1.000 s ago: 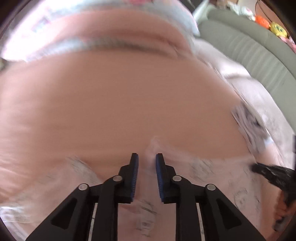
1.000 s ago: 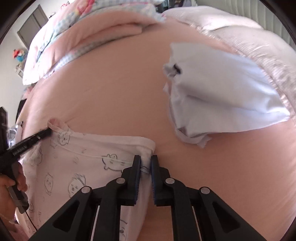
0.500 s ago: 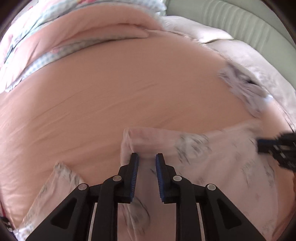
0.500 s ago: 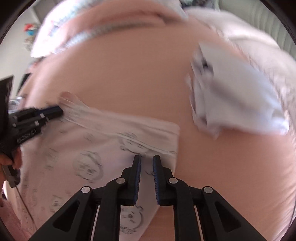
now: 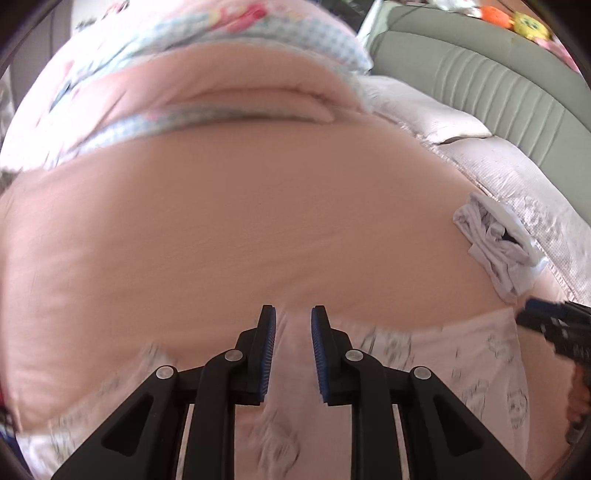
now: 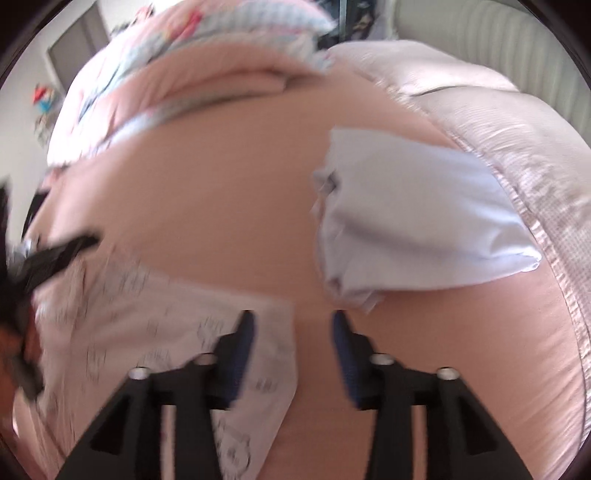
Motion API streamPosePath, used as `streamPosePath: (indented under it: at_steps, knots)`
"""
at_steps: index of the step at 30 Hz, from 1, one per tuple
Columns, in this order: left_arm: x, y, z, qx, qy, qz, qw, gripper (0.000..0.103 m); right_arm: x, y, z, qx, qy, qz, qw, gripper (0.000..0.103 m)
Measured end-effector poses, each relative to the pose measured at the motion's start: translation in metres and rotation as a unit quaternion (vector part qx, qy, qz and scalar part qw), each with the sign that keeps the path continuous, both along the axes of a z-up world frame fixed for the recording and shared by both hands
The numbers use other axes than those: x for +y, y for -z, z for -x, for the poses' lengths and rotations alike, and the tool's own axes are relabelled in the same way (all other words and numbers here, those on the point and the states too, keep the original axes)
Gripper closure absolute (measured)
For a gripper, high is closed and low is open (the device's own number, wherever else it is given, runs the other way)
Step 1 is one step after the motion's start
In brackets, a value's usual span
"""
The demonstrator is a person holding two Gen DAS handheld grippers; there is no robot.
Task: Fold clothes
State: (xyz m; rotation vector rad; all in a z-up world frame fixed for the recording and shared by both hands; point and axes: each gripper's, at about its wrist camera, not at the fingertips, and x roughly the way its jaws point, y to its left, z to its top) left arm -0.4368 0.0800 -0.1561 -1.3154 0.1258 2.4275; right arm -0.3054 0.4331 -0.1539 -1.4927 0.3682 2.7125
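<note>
1. Pointing steeply down at the bed, the left gripper (image 5: 293, 325) hangs over the near edge of a pale printed garment (image 5: 476, 365); a ridge of the cloth rises in the gap between its blue pads, the jaws are opening, and the pads do not appear to press on it.
2. The right gripper (image 6: 293, 332) also tilts steeply down, its jaws opening wide; the garment's right corner (image 6: 273, 332) lies under the left finger, and the gap shows mostly bare sheet, so nothing is gripped.
3. In the right wrist view the left gripper appears as a black blur at the far-left edge of the garment (image 6: 55, 254), with part of a hand (image 6: 14, 347) below it.
4. The printed garment lies spread flat on the near part of a pink sheet (image 5: 240, 229), its small dark cartoon figures blurred.
5. A folded white garment (image 6: 413, 229) rests on the sheet to the right, near a quilted pale cover (image 6: 517, 147) and well apart from the printed one.
6. A rolled pink duvet with a blue checked border (image 5: 229, 92) lies across the far side.
7. A grey-green ribbed headboard (image 5: 480, 81) stands far right, with bright soft toys (image 5: 513, 20) above it.
</note>
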Motion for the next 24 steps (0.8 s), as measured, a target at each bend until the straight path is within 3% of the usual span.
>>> streamPosePath:
  at_steps: [3,4,5,6,7,12,14,19,24]
  knots:
    - [-0.006,0.018,0.002,-0.041,0.011,0.005,0.9991,0.074,0.004,0.025,0.014,-0.027,-0.008,0.057,0.998,0.046]
    - [-0.007,0.025,0.003,-0.050,0.020,0.007,0.9986,0.075,0.002,0.027,0.017,-0.029,-0.018,0.060,0.998,0.051]
    - [-0.003,0.026,0.000,-0.049,0.029,0.009,0.9983,0.081,-0.002,0.026,0.020,-0.027,-0.029,0.058,0.998,0.063]
    - [0.004,0.024,-0.006,-0.042,0.040,0.010,0.9982,0.101,-0.005,0.024,0.022,-0.026,-0.041,0.056,0.997,0.093]
    - [0.010,0.022,-0.009,-0.035,0.047,0.017,0.9982,0.101,-0.011,0.023,0.021,-0.028,-0.065,0.063,0.996,0.096]
    - [0.011,0.006,-0.003,0.013,0.010,0.017,0.9997,0.101,-0.030,0.000,-0.017,-0.020,-0.161,0.054,0.985,0.098]
    - [0.011,0.010,0.004,0.000,0.001,0.012,0.9999,0.101,-0.030,-0.003,-0.025,-0.026,-0.186,0.045,0.981,0.098]
    - [0.023,0.021,0.007,-0.011,0.006,0.048,0.9988,0.099,-0.049,0.009,-0.034,-0.085,-0.244,0.015,0.966,0.098]
    - [0.029,0.017,0.013,-0.023,0.028,0.021,0.9991,0.098,-0.047,0.003,-0.025,-0.062,-0.191,-0.054,0.978,0.098]
